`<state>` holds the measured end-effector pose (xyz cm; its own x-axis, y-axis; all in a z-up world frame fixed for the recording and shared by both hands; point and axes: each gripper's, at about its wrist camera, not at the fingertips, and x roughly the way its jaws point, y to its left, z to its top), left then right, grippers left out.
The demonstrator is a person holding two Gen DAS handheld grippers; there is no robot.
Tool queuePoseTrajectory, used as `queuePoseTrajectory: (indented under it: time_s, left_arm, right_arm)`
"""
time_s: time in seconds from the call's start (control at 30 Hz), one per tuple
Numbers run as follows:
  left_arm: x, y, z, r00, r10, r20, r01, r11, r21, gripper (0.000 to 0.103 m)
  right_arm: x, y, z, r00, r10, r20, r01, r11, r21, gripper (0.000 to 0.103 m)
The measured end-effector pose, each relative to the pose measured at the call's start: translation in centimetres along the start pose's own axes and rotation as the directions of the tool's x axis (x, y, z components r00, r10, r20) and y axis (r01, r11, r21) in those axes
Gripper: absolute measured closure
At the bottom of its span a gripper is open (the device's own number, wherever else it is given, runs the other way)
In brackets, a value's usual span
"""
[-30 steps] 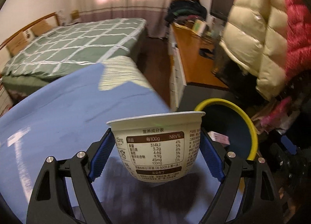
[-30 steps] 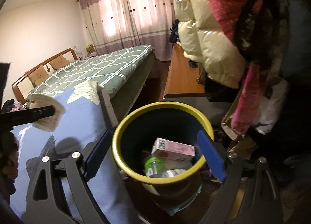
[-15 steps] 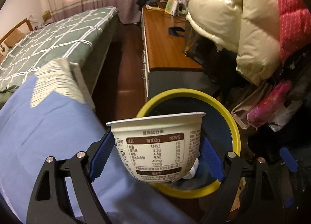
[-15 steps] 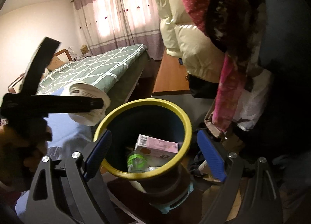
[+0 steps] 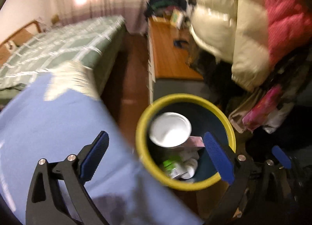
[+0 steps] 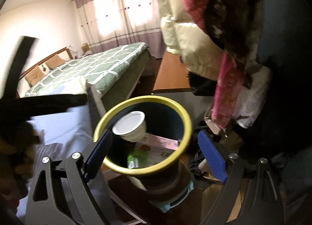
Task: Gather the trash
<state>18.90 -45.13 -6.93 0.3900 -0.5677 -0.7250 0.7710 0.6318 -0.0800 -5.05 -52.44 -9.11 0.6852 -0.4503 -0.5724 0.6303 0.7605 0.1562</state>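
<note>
Much of the left wrist view is smeared by motion blur, so the bed and the hanging coats are seen only as soft shapes. In the right wrist view the far left is blocked by a dark, blurred bar (part of the left gripper, seen side-on), and the person's hand beneath it cannot be made out clearly. The bottom of the trash bin is hidden by what lies in it.

The yellow rim of the bin is seen close beside the edge of the blue-covered surface on its left, while a wooden desk and the hanging clothes crowd it from behind and from the right. A strip of dark floor runs between bed and desk.

The left gripper is spread wide and nothing is held between its blue pads; the bin's mouth is framed between them. The right gripper is likewise spread wide, with the bin standing between its fingers, and whether they touch the bin cannot be told.

The white yogurt cup is inside the bin's mouth, tilted, its open top facing up. Below it lie a pink carton and a bottle with a green label.
</note>
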Motion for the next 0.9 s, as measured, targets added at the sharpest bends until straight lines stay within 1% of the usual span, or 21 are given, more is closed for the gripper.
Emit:
queuePoseTrajectory:
  time_s: [0.07,0.1,0.17,0.27,0.33,0.37,0.43,0.47,0.5,0.53,0.6,0.63,0.7,0.73,0.83,0.9]
  left_arm:
    - [-3.8,2.0,-1.3,0.997,0.036,0.067,-0.033,0.999,-0.039,0.005]
    - [-6.5,3.6,-2.6,0.992,0.065,0.107,-0.058,0.996,-0.066,0.005]
    - [-10.4,6.2,-4.8,0.981,0.122,0.152,-0.104,0.988,-0.116,0.005]
    - [-16.4,10.3,-8.9,0.951,0.234,0.202,-0.189,0.957,-0.220,0.005]
    - [-19.9,12.9,-11.8,0.927,0.313,0.206,-0.248,0.925,-0.289,0.005]
    - [-21.2,13.8,-12.8,0.917,0.341,0.205,-0.270,0.912,-0.310,0.005]
    - [-24.6,15.7,-15.5,0.878,0.433,0.205,-0.342,0.866,-0.365,0.005]
    - [-25.7,16.3,-16.3,0.864,0.460,0.205,-0.364,0.852,-0.377,0.005]
    - [-27.4,16.9,-17.6,0.839,0.504,0.207,-0.400,0.827,-0.395,0.005]
    - [-28.7,17.2,-18.6,0.819,0.535,0.209,-0.424,0.808,-0.408,0.005]
    - [-30.5,17.7,-20.2,0.792,0.573,0.208,-0.454,0.782,-0.426,0.005]
    - [-31.7,18.0,-21.3,0.777,0.597,0.202,-0.473,0.764,-0.439,0.005]
    - [-33.1,18.6,-22.8,0.761,0.619,0.192,-0.488,0.742,-0.460,0.005]
    - [-33.7,18.7,-23.6,0.758,0.623,0.190,-0.487,0.737,-0.469,0.005]
    - [-34.8,19.0,-25.5,0.756,0.627,0.188,-0.479,0.726,-0.494,0.005]
    - [-35.0,18.6,-26.0,0.761,0.621,0.189,-0.468,0.726,-0.504,0.005]
  right_arm:
    - [-0.5,1.1,0.1,1.000,0.023,0.005,-0.023,0.999,-0.022,0.017]
    - [-0.9,2.0,0.1,0.999,0.045,0.007,-0.044,0.998,-0.040,0.015]
    - [-1.6,3.3,0.2,0.997,0.075,0.017,-0.074,0.995,-0.065,0.014]
    - [-3.1,5.8,0.4,0.991,0.129,0.031,-0.125,0.986,-0.113,0.014]
    - [-4.2,7.5,0.5,0.985,0.166,0.041,-0.159,0.977,-0.143,0.014]
    - [-4.7,8.2,0.6,0.982,0.182,0.044,-0.174,0.972,-0.156,0.014]
    - [-5.9,9.6,0.6,0.974,0.224,0.047,-0.211,0.959,-0.187,0.013]
    - [-6.4,10.1,0.7,0.969,0.244,0.048,-0.230,0.953,-0.195,0.013]
    - [-7.1,10.8,0.7,0.961,0.271,0.046,-0.256,0.945,-0.205,0.013]
    - [-7.5,11.3,0.6,0.957,0.285,0.045,-0.270,0.939,-0.213,0.013]
    - [-8.7,12.4,0.5,0.949,0.311,0.047,-0.292,0.927,-0.236,0.012]
    - [-9.1,12.6,0.4,0.947,0.318,0.050,-0.297,0.923,-0.244,0.012]
    - [-9.9,13.2,0.3,0.940,0.337,0.050,-0.313,0.913,-0.260,0.012]
    - [-10.2,13.3,0.3,0.938,0.344,0.050,-0.320,0.911,-0.262,0.012]
    - [-11.1,13.8,0.0,0.934,0.352,0.054,-0.325,0.906,-0.271,0.012]
    - [-11.7,14.0,-0.1,0.933,0.356,0.056,-0.328,0.904,-0.274,0.012]
